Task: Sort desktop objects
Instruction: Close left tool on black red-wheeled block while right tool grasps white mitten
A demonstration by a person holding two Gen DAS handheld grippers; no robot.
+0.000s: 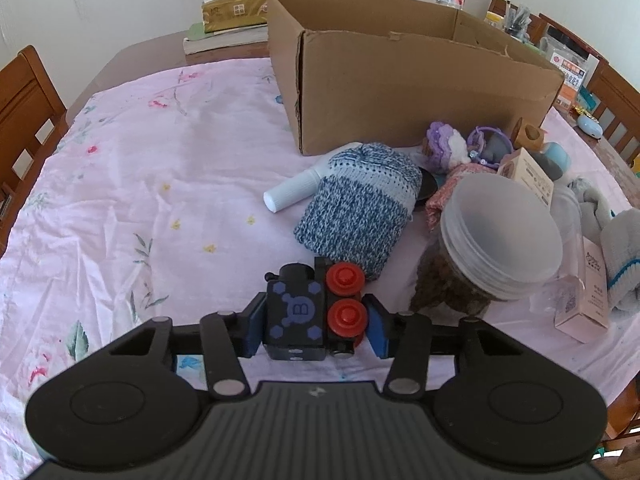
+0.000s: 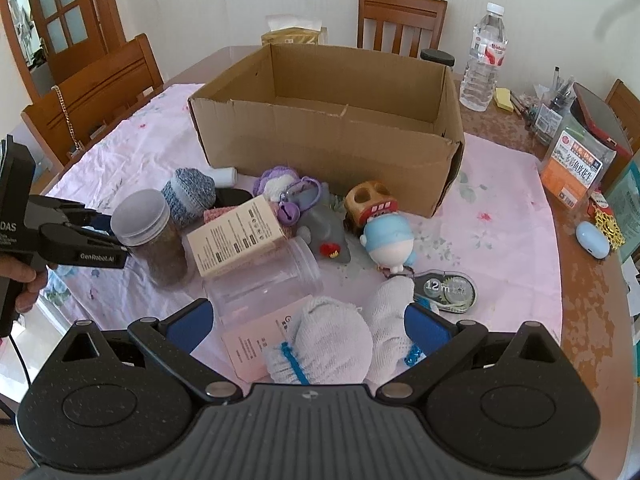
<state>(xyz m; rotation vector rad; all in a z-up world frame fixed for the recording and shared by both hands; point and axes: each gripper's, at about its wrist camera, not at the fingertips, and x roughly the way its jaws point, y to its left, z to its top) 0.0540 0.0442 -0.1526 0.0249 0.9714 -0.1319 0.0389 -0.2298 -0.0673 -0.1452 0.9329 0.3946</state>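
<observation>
Left gripper [image 1: 316,330] clamps a black toy train [image 1: 310,316]; right gripper [image 2: 308,326], jaws apart, flanks white knitted gloves [image 2: 340,340]. Ahead on the pink floral tablecloth [image 1: 140,168], a clutter, then the open cardboard box [image 2: 328,132]; beyond, wooden chairs [image 2: 402,20] and white wall.

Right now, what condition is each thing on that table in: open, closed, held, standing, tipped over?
Left hand-held gripper: shut on the black toy train.
Black toy train: held.
Right hand-held gripper: open, straddling the white gloves.
White gloves: lying loose.
Cardboard box: open-topped.
Brown-filled jar: upright, lidded.
Clear jar: on its side.
Water bottle: upright, capped.
</observation>
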